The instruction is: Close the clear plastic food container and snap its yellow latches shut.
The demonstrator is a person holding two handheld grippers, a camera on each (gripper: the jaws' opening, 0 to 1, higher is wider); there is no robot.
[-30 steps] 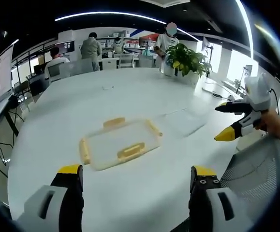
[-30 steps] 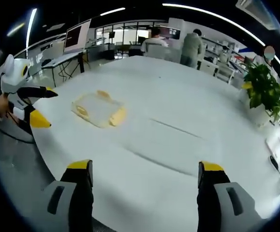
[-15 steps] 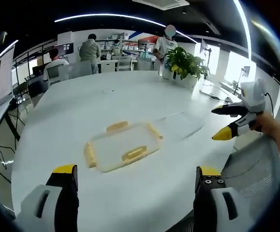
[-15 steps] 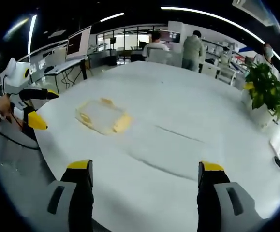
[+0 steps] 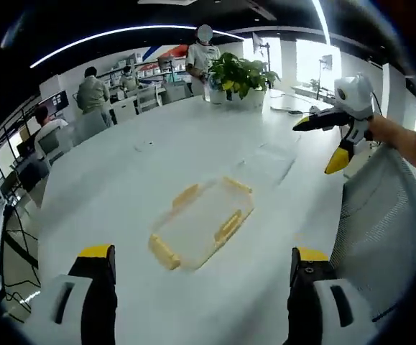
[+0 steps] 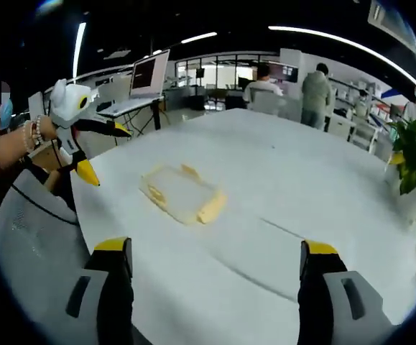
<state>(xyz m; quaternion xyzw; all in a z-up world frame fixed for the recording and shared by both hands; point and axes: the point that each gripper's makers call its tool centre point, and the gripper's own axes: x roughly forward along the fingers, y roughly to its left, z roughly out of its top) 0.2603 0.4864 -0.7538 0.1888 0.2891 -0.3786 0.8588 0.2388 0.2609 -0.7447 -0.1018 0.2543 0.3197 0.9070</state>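
Observation:
A clear plastic food container (image 5: pixel 202 223) with yellow latches lies flat on the white table (image 5: pixel 114 194), its lid on top. In the right gripper view the same container (image 6: pixel 182 195) rests left of centre. My left gripper (image 5: pixel 200 277) hovers open above the table's near edge, short of the container, with nothing between its jaws. It also appears as the left gripper (image 6: pixel 91 151) held up in a person's hand beside the container. My right gripper (image 6: pixel 216 269) is open and empty, well back from the container; the right gripper (image 5: pixel 328 140) hangs over the table edge at right.
A potted green plant (image 5: pixel 240 75) stands at the table's far side, with flat clear sheets (image 5: pixel 269 162) lying near it. A mesh chair back (image 5: pixel 380 215) sits close at right. People, desks and monitors fill the room behind.
Both views have risen and tilted, so the container appears rotated and farther below. The right gripper appears higher in the left view. The container itself has not moved.

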